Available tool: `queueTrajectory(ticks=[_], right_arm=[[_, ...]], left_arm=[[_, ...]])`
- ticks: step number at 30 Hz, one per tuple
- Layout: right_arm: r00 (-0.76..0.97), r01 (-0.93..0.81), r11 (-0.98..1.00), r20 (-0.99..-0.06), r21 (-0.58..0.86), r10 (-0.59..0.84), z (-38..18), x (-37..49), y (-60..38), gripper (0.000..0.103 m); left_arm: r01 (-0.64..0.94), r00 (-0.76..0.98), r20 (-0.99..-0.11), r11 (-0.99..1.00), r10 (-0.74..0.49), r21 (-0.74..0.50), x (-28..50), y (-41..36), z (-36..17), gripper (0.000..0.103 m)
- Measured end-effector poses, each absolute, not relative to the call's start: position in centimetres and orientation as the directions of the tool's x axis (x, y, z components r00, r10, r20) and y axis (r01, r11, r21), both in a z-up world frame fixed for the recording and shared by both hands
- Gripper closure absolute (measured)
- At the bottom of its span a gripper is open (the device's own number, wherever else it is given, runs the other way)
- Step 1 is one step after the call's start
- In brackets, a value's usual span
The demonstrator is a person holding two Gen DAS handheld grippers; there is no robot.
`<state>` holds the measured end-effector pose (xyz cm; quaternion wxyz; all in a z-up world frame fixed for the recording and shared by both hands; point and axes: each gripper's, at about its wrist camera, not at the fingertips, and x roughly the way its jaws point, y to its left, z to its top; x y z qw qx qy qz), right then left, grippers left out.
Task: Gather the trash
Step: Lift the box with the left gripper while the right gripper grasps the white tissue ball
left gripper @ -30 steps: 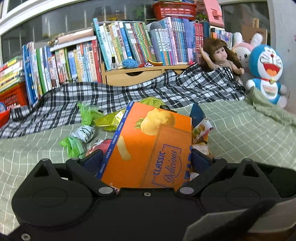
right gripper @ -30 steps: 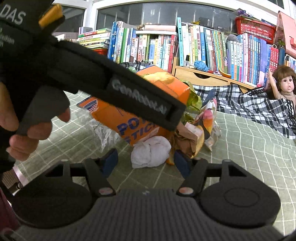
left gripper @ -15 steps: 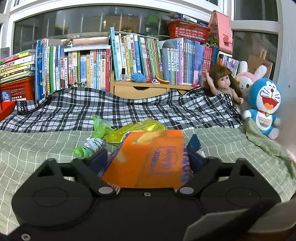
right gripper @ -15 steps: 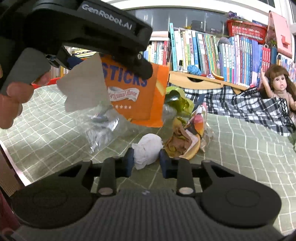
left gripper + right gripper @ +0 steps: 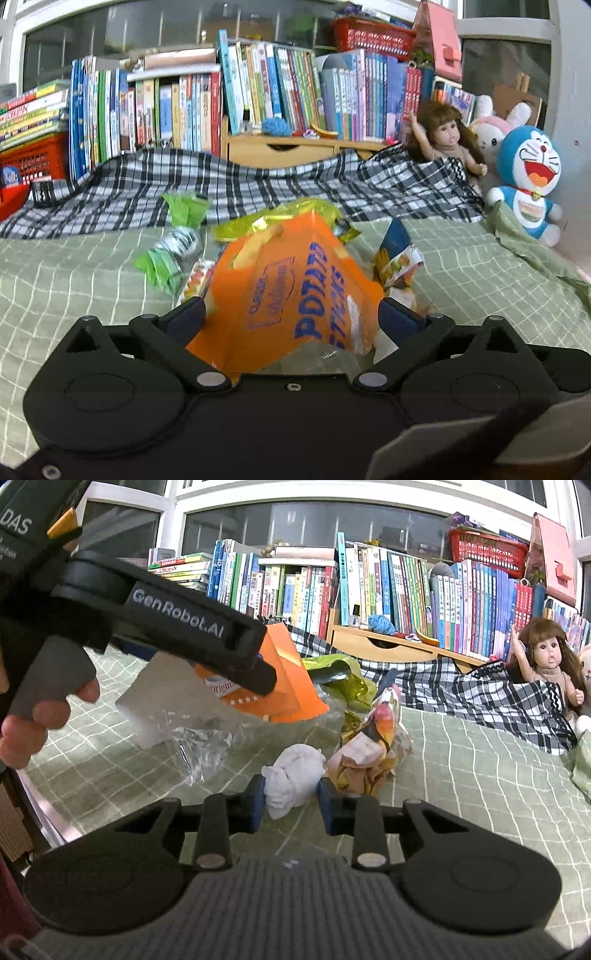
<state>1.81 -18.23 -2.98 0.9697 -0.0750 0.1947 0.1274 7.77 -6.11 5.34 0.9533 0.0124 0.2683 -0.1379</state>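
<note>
Left hand-held gripper is clamped on the orange potato sticks box, held up off the bed. Only the right wrist view shows the right hand-held gripper squeezing a white tissue wad, crumpled wrappers just beside it. The left view catches green wrappers instead.

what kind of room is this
Probably a child's bedroom: a bed with a green checked sheet, a packed row of books behind it, and a doll beside a blue plush toy.
</note>
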Motion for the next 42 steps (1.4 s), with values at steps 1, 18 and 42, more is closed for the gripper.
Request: queueTrajectory(ticks=[1,18,42], right_arm=[[0.891,-0.276,0.957,-0.399,-0.093,0.218,-3.1,1.9,-18.2,0.065],[0.898,-0.268,0.959,-0.383,-0.088,0.216,-2.9,1.6,-18.3,0.065],[0.924,-0.246,0.964,-0.325,-0.099,0.203,-1.2,-2.4,-18.3,0.068]], left_arm=[[0.249,0.823,-0.518,0.968,-0.233,-0.040,8.0,-6.2,5.0,0.003],[0.188,0.869,-0.442,0.975,-0.222,-0.122,7.5,-4.5,7.7,0.076],[0.111,0.929,-0.335,0.981,-0.161,-0.162,0.2,-0.1,11.2,0.079]])
